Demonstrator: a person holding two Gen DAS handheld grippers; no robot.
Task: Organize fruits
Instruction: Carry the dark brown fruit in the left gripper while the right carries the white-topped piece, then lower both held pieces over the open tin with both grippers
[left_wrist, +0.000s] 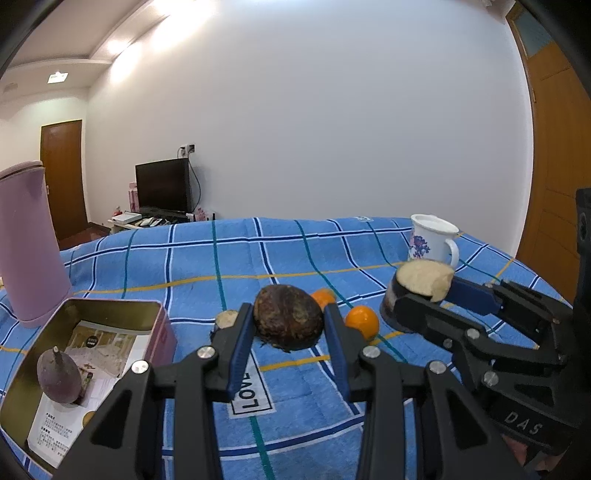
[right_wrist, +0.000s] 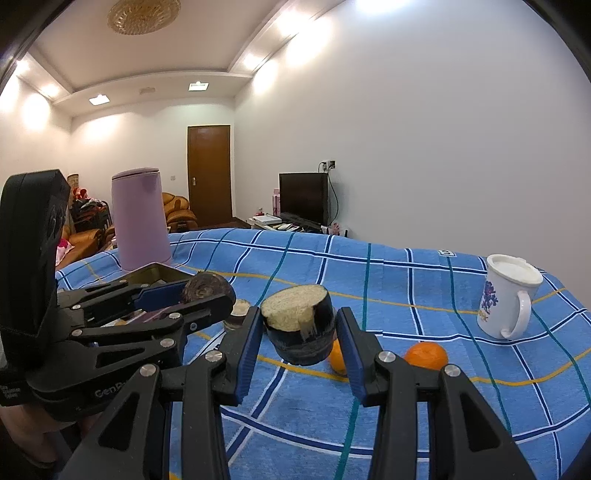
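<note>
My left gripper (left_wrist: 288, 308) is shut on a dark brown, rough, roundish fruit (left_wrist: 286, 323), low over the blue checked cloth (left_wrist: 295, 258). To its right, my right gripper (left_wrist: 424, 291) is shut on a cut chunk (left_wrist: 424, 278) with dark skin and pale flesh. The right wrist view shows that chunk (right_wrist: 299, 325) between the blue pads of the right gripper (right_wrist: 299, 314), and the left gripper (right_wrist: 207, 291) with the brown fruit (right_wrist: 208, 290). Two oranges (left_wrist: 364, 321) (left_wrist: 323, 297) and a small cut piece (left_wrist: 226, 318) lie on the cloth.
An open tin box (left_wrist: 110, 306) at the left holds a purple pointed fruit (left_wrist: 59, 376) on printed paper. A tall lilac jug (left_wrist: 26, 240) stands behind it. A white flowered mug (left_wrist: 432, 240) stands at the far right. A hand shows at the lower left of the right wrist view.
</note>
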